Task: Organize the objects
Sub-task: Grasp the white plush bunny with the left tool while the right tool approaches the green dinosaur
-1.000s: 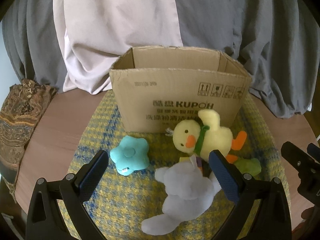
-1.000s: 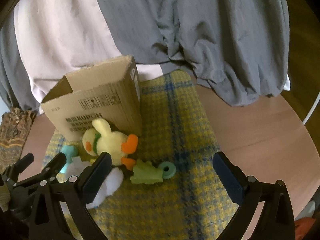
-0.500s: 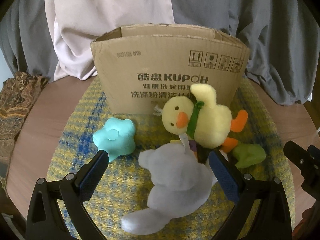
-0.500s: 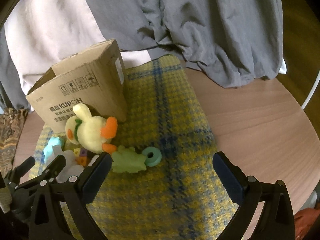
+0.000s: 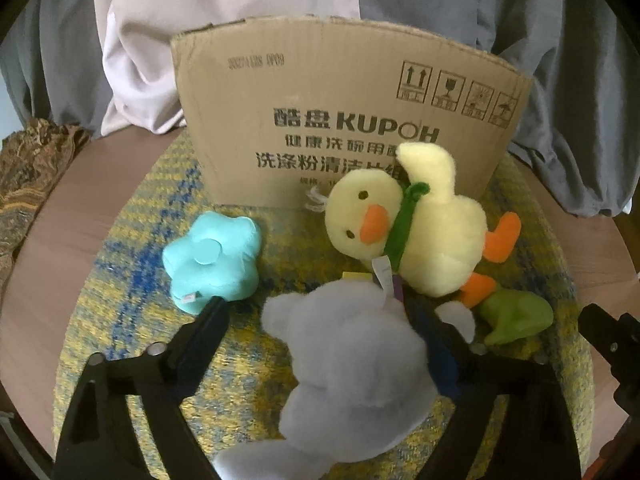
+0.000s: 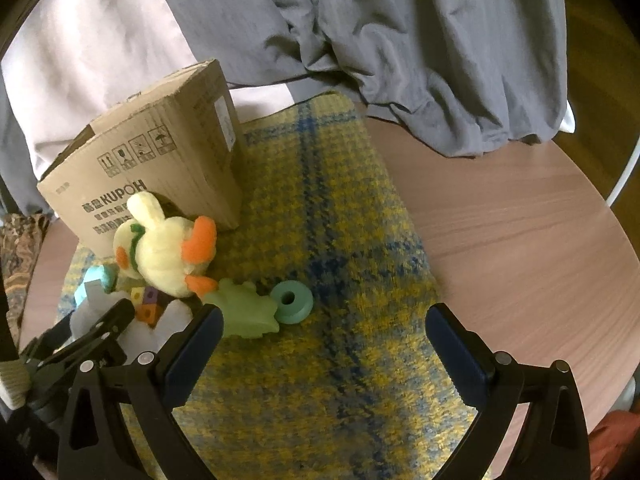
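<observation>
A pale grey plush toy (image 5: 348,364) lies on the yellow-blue woven mat (image 5: 132,280). My left gripper (image 5: 320,320) straddles it and its jaws are closing. The right finger lies against the plush, while a gap shows at the left finger (image 5: 208,328). Beyond stand a yellow duck plush (image 5: 424,240), a teal star plush (image 5: 212,256), a green plush (image 5: 516,316) and the open cardboard box (image 5: 340,120). My right gripper (image 6: 324,320) hangs open over the mat (image 6: 340,220) with nothing between its fingers. A teal ring (image 6: 294,300) and the green plush (image 6: 244,308) lie just past its left finger.
Small coloured blocks (image 6: 150,300) sit between the duck (image 6: 160,248) and the grey plush. The mat lies on a round wooden table (image 6: 520,240). Grey and pale cloth (image 5: 520,20) hangs behind the box, and a patterned cloth (image 5: 28,176) lies at the left edge.
Both grippers have come down closer to the toys. The left jaws, wide before, have narrowed around the grey plush. The right jaws stay wide.
</observation>
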### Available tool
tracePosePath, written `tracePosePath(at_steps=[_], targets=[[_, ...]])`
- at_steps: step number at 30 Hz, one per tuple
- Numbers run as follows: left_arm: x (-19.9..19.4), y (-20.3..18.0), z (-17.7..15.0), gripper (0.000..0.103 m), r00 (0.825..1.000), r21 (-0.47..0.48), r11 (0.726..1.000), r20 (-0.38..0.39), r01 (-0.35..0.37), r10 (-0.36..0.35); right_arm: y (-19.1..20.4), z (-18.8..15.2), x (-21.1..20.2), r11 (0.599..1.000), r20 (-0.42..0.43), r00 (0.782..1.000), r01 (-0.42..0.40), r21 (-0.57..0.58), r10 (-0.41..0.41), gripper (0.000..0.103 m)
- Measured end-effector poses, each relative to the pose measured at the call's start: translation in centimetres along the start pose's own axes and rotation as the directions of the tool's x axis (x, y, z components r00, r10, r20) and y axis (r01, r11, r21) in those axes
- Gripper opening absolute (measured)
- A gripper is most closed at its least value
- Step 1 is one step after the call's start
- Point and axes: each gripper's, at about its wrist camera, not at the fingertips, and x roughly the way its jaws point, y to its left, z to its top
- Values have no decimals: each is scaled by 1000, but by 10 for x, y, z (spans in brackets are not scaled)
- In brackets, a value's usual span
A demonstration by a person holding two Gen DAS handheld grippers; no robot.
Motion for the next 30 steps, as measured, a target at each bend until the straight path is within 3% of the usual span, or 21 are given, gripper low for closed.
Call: tracePosePath(at_steps=[5, 11, 22, 30], targets=[[6, -3, -1, 64, 1000, -2, 1000, -11, 28, -28, -4, 0, 5, 1000, -12, 1000, 3, 10, -3, 102], [2, -7, -3, 55, 999, 22, 999, 17, 34, -34, -9, 0, 9, 1000, -22, 1000, 7, 26, -7, 102], [-19, 8, -6, 53, 998, 29, 1000, 66, 9, -11, 6, -1, 18, 999, -38, 999, -32, 7, 32, 102], [-21, 38, -10, 53, 998, -28, 999, 56, -17, 19, 38, -3, 36, 997, -58, 997, -49, -51, 46, 102]])
